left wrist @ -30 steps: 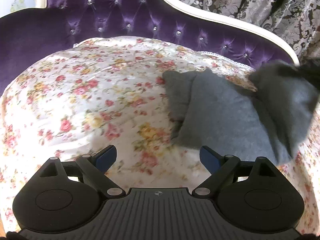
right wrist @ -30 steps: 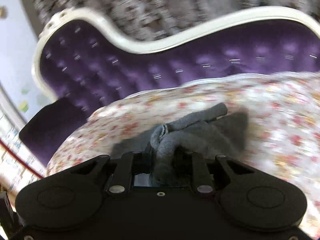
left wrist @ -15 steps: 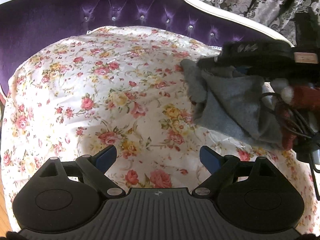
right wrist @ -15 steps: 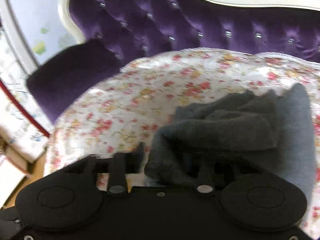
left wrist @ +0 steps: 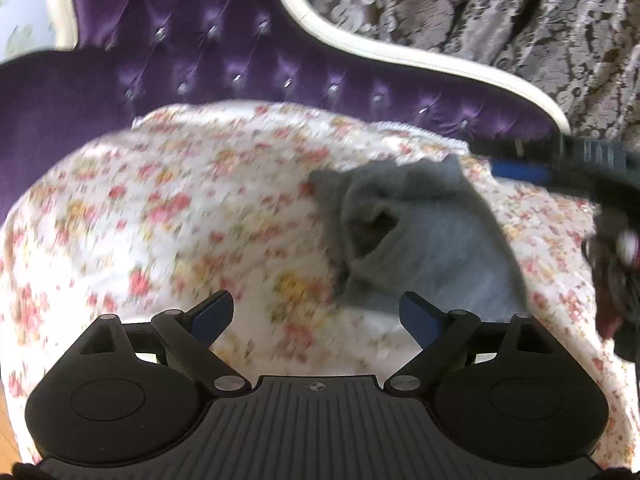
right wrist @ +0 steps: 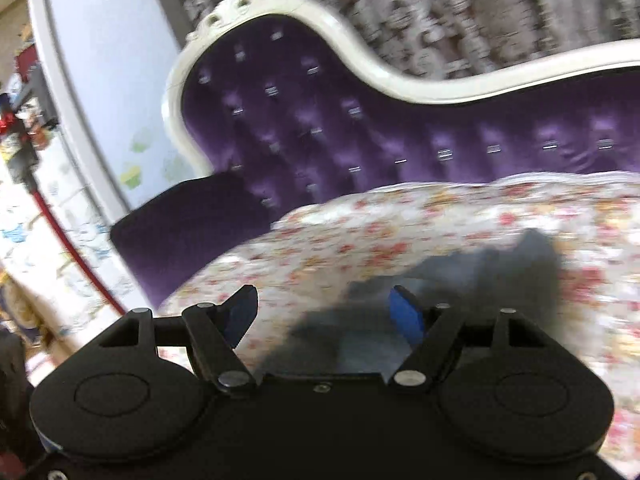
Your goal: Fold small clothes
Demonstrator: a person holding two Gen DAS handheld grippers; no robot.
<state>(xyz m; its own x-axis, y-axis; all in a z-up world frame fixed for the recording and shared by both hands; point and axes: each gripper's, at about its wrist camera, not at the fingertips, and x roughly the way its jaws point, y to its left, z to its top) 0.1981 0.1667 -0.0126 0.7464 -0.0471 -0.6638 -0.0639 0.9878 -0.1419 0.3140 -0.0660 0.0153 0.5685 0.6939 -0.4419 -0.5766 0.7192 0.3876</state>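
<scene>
From the left wrist, the left gripper (left wrist: pixel 316 312) stood wide open over the floral sheet (left wrist: pixel 160 216), holding nothing; the grey garment (left wrist: pixel 420 240) lay bunched to the right, just beyond its right finger, with the right gripper's arm blurred at the far right. From the right wrist, the right gripper (right wrist: pixel 324 312) had just been opening, its jaws now apart and the garment (right wrist: pixel 480 272) lying loose beneath and beyond them, unpinched. To fold well, I judged the cloth should first be spread flat, each gripper taking one corner.
</scene>
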